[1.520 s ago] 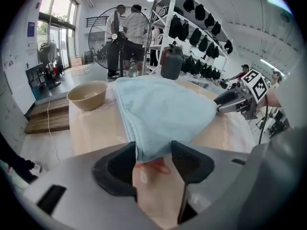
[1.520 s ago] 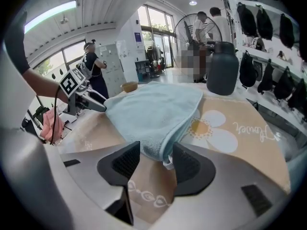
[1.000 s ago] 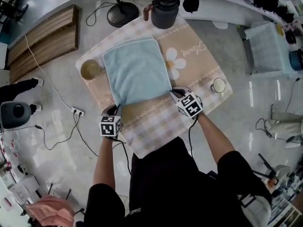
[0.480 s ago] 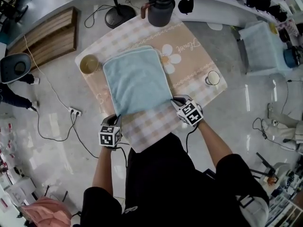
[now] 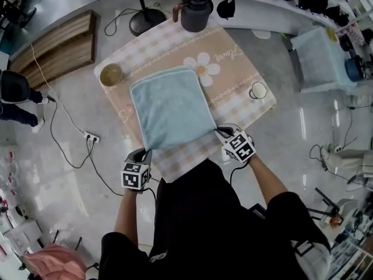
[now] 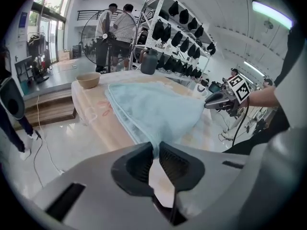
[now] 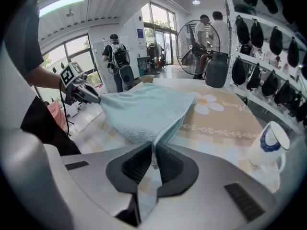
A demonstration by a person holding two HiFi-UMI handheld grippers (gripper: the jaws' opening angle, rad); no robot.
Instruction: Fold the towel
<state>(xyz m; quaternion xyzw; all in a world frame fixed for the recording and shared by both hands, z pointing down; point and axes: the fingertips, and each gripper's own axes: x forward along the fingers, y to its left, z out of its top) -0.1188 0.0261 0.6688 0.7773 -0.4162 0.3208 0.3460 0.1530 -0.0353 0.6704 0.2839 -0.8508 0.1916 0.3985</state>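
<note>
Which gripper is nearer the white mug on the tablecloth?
Right. The right gripper, shut on a near corner of the towel, is on the side where the mug stands; the left gripper holds the other near corner, across the towel from the mug.

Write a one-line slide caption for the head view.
Left tongs and right tongs each grip a near corner of the light blue towel spread over the patterned tablecloth.
</note>
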